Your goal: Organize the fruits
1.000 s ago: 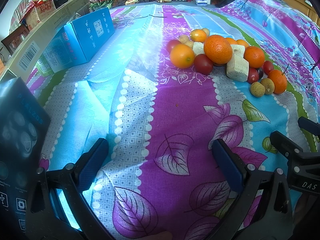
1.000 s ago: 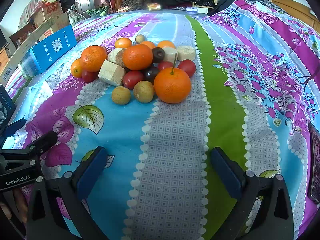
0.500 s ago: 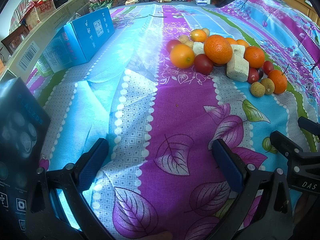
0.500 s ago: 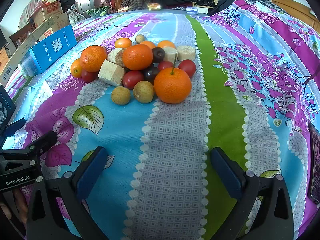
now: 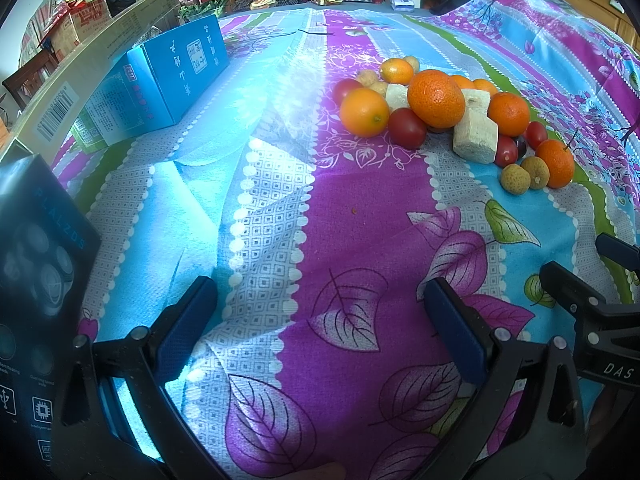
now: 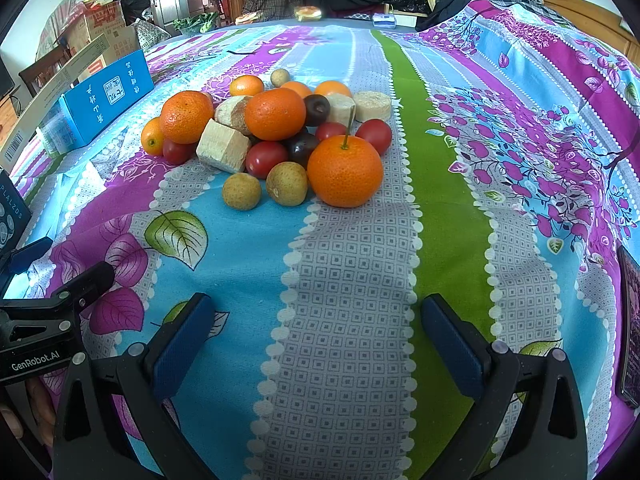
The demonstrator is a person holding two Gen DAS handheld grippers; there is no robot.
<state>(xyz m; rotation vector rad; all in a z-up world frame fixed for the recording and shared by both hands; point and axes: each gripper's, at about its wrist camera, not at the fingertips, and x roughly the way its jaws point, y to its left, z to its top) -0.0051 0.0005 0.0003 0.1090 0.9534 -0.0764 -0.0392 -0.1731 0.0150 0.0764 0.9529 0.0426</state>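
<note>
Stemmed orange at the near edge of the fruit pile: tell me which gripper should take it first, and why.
Right. The right gripper faces the stemmed orange almost straight ahead, jaws open, with bare cloth between. From the left gripper, also open, that orange sits far off to the side, behind two longans.

The fruits [image 6: 280, 140] lie in one small pile on the bright cloth. At the front sits a big orange [image 6: 345, 171] with a little green stem that sticks up. Just beside it are two small round brown fruits [image 6: 264, 189]. Behind them are red tomatoes [image 6: 266, 159], some dark round fruits [image 6: 316, 109] and more oranges [image 6: 275, 113], all touching. Pale cut chunks [image 6: 223, 145] lie mixed in with them. One tiny brown fruit [image 6: 280, 77] sits at the far edge.
</note>
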